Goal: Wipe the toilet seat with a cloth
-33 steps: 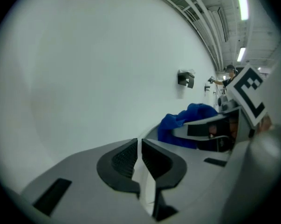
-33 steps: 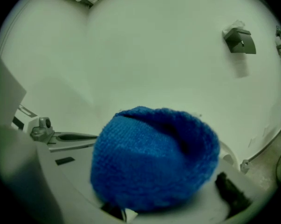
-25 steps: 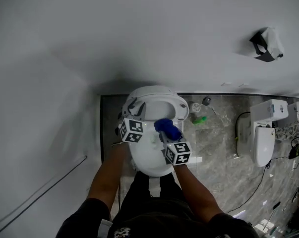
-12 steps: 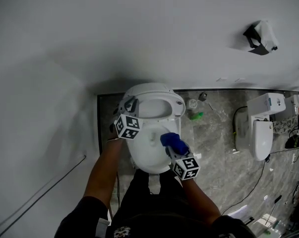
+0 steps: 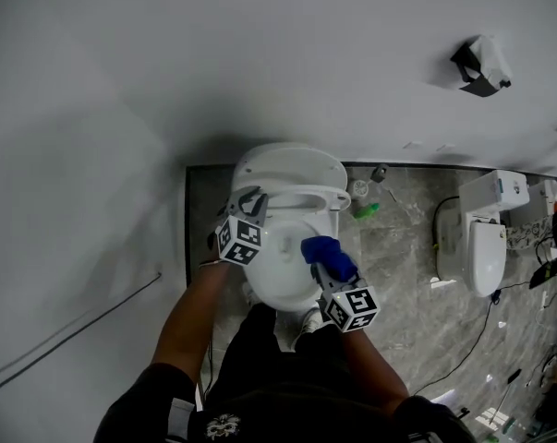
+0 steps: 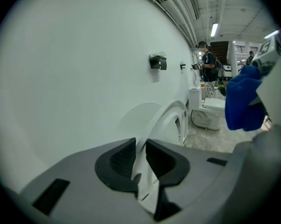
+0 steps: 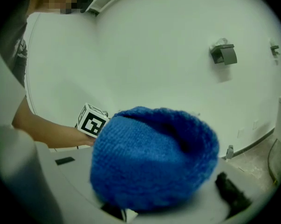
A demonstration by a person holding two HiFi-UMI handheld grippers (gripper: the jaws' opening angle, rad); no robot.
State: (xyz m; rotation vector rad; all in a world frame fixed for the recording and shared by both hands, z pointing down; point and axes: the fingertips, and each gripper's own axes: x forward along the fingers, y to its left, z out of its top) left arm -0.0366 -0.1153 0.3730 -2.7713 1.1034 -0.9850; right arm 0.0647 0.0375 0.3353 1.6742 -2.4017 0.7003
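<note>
L claw (image 5: 251, 201) is at the left side of the toilet (image 5: 280, 280). It just went narrow & now pinches the thin white edge of the seat (image 6: 166, 121). The seat is tipped up, w/ the lid (image 5: 292, 166) behind it by the wall (image 5: 260, 63). R claw (image 5: 327, 259) is shut tight on a blue cloth (image 5: 320, 246). The cloth is a fat bunch over the toilet's right side, near the seat but apart from it. On the floor (image 5: 398, 275) just right of the toilet is a small green thing (image 5: 370, 212). Far right is a 2nd toilet (image 5: 486, 238).
</note>
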